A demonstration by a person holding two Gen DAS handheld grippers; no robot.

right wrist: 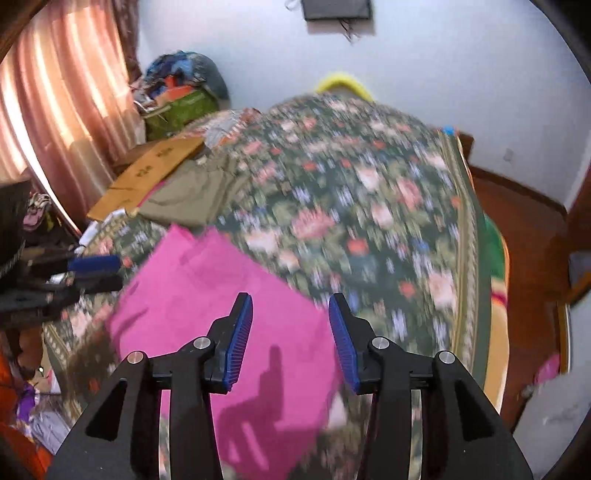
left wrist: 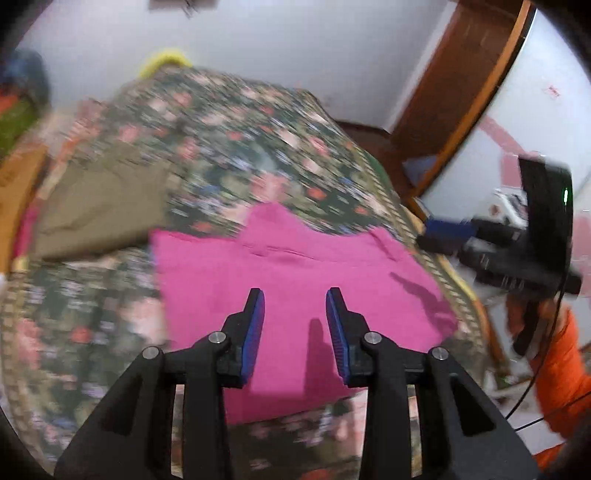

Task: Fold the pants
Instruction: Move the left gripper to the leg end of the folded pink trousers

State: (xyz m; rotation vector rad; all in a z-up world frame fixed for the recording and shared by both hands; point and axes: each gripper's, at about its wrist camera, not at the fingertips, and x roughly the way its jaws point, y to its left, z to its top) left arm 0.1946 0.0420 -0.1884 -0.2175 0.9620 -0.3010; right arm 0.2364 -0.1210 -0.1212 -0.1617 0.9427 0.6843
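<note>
- Magenta pants (left wrist: 295,266) lie folded flat on the floral bedspread (left wrist: 229,147); in the left wrist view they fill the centre, and in the right wrist view (right wrist: 229,317) they run from centre toward 7 o'clock
- left gripper (left wrist: 294,295) hangs above the pants with its jaws parted and nothing between the blue pads (left wrist: 255,332); released
- right gripper (right wrist: 290,300) is likewise released, jaws parted over the pants' edge at the bedspread, gripping nothing; it also shows in the left wrist view at 3 o'clock (left wrist: 447,232), held by a hand in an orange sleeve (left wrist: 565,369)
- green bag (right wrist: 184,109) at 11 o'clock in the right wrist view holds a heap of mixed cloth; its contents are too jumbled to tell apart
- olive garment (left wrist: 103,206) lies at 9 o'clock on the bedspread, apart from the pants; a flat cardboard sheet (right wrist: 155,170) lies beside it
- motion blur smears the bedspread pattern in both views
- yellow object (right wrist: 343,83) at 12 o'clock is mostly hidden behind the bed's far edge; what it is cannot be told
- dark frame (right wrist: 336,9) on the wall is cut off by the picture's top
</note>
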